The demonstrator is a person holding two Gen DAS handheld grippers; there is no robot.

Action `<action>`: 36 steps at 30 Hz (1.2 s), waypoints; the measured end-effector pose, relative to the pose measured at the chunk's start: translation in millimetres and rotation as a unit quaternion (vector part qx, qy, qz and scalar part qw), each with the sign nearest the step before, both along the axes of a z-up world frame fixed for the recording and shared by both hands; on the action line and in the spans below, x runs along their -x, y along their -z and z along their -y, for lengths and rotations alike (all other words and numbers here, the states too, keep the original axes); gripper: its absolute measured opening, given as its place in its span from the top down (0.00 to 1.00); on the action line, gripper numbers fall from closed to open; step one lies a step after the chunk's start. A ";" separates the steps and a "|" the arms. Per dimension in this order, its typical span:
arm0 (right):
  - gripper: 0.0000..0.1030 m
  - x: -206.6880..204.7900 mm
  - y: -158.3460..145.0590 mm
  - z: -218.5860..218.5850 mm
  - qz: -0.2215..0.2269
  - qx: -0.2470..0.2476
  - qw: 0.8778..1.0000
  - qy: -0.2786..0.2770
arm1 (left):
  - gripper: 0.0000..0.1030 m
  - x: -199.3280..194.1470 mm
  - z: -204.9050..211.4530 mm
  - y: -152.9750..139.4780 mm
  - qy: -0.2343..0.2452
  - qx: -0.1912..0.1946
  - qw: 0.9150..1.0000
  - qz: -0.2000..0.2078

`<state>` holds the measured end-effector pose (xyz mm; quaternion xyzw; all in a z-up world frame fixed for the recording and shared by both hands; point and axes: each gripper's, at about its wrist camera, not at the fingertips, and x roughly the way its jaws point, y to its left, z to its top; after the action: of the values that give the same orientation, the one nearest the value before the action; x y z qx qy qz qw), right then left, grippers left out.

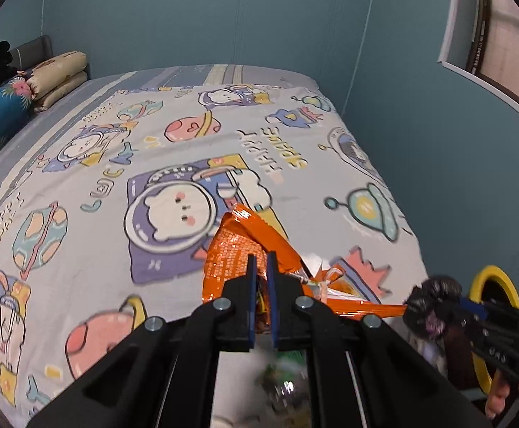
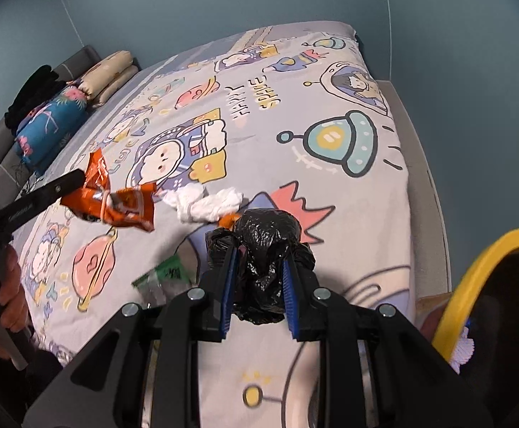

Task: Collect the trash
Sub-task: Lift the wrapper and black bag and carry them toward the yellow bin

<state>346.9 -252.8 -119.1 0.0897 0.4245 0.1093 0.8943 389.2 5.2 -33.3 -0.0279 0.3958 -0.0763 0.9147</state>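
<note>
My left gripper [image 1: 262, 262] is shut on an orange snack wrapper [image 1: 234, 249] and holds it above the bed; the right wrist view shows the same wrapper [image 2: 116, 203] hanging from the left gripper [image 2: 81, 178]. My right gripper [image 2: 257, 255] is shut on a crumpled black plastic bag [image 2: 263, 239], and that bag [image 1: 434, 303] also shows at the right of the left wrist view. On the bedspread lie a crumpled white tissue [image 2: 205, 205] and a green and clear wrapper [image 2: 164, 278]. A yellow-rimmed bin [image 2: 473, 278] stands beside the bed at the right.
The bed carries a cartoon space bedspread [image 2: 295, 142]. Pillows [image 2: 106, 78], a blue floral bolster [image 2: 49, 121] and dark clothing are piled at its head on the left. Teal walls [image 1: 437, 142] close in behind and to the right. A hand [image 2: 2, 296] grips the left tool.
</note>
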 end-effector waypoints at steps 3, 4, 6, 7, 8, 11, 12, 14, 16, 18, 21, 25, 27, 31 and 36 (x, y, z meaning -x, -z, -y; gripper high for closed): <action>0.78 17.8 -4.8 10.4 0.003 0.007 1.000 0.000 | 0.95 24.5 6.0 -3.7 0.009 0.005 1.000 -0.003; 0.78 23.2 -6.4 16.6 0.001 0.008 1.000 0.002 | 0.95 30.4 8.8 -4.8 0.014 0.009 1.000 -0.004; 0.78 32.0 -9.3 29.8 -0.001 0.005 1.000 0.009 | 0.95 44.1 19.0 -9.4 0.023 0.008 1.000 0.008; 0.78 37.0 -11.7 37.6 0.000 0.007 1.000 0.015 | 0.95 51.5 27.5 -13.2 0.029 0.000 0.999 0.022; 0.78 41.4 -13.8 44.3 0.001 0.008 1.000 0.021 | 0.95 54.3 33.3 -14.9 0.034 -0.001 0.999 0.027; 0.78 57.1 -24.1 68.4 0.009 0.009 0.999 0.042 | 0.95 63.6 57.1 -20.8 0.059 0.006 0.998 0.034; 0.78 61.0 -27.8 74.1 0.012 0.010 0.999 0.048 | 0.95 65.6 65.0 -22.5 0.066 0.006 0.997 0.036; 0.78 70.7 -35.8 88.6 0.021 0.014 0.998 0.060 | 0.95 70.7 85.8 -27.1 0.088 0.009 0.995 0.042; 0.78 79.1 -41.0 101.1 0.029 0.016 0.997 0.073 | 0.95 74.8 104.8 -30.7 0.107 0.008 0.993 0.046; 0.78 87.4 -45.4 113.0 0.035 0.021 0.996 0.084 | 0.95 79.2 126.7 -34.1 0.129 0.009 0.990 0.051; 0.78 98.8 -50.3 134.3 0.042 0.029 0.993 0.105 | 0.95 85.1 156.4 -36.5 0.157 0.009 0.986 0.054; 0.78 112.3 -52.2 159.6 0.045 0.032 0.990 0.130 | 0.95 93.8 194.5 -37.7 0.191 0.007 0.980 0.057; 0.78 117.9 -52.3 171.0 0.046 0.036 0.988 0.142 | 0.95 98.0 208.0 -38.6 0.203 0.006 0.977 0.058; 0.78 127.9 -49.3 193.0 0.042 0.034 0.985 0.163 | 0.95 106.1 239.3 -37.3 0.231 -0.004 0.971 0.062; 0.77 135.1 -41.8 211.5 0.038 0.037 0.982 0.180 | 0.95 115.4 274.3 -34.1 0.257 -0.018 0.964 0.066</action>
<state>211.9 -464.3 -77.3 0.1270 0.3709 -0.0661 0.9176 273.9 -269.1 0.9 0.0967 0.3301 -0.3037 0.8885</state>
